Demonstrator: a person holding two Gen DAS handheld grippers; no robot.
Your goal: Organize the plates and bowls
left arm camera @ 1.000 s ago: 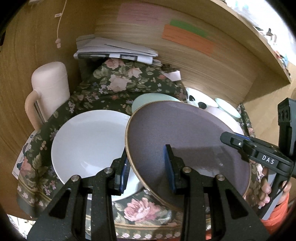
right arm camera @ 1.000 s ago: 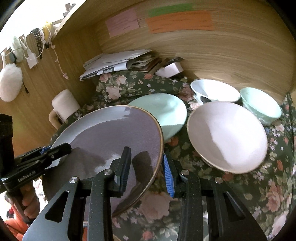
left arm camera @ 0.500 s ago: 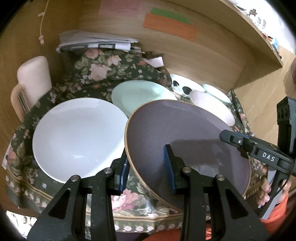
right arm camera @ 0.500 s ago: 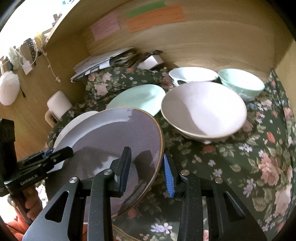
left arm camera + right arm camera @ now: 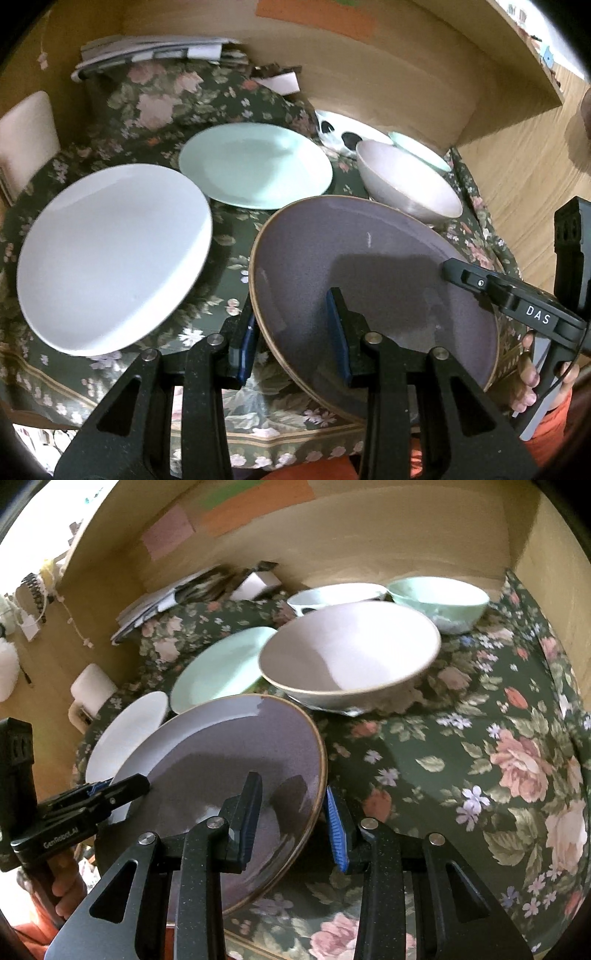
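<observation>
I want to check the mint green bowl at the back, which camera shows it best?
The right wrist view: the mint green bowl shows its whole rim, inside and front wall. In the left wrist view only a sliver of its rim peeks out behind the pinkish bowl.

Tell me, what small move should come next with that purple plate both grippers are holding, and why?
Probably ease the purple plate over to the left, above the white plate, ready to stack it. The left hand-held gripper and right hand-held gripper each clamp an opposite rim, and the plate hangs tilted above the floral cloth. The white plate is bare and looks about as wide; the mint plate looks smaller.
</observation>
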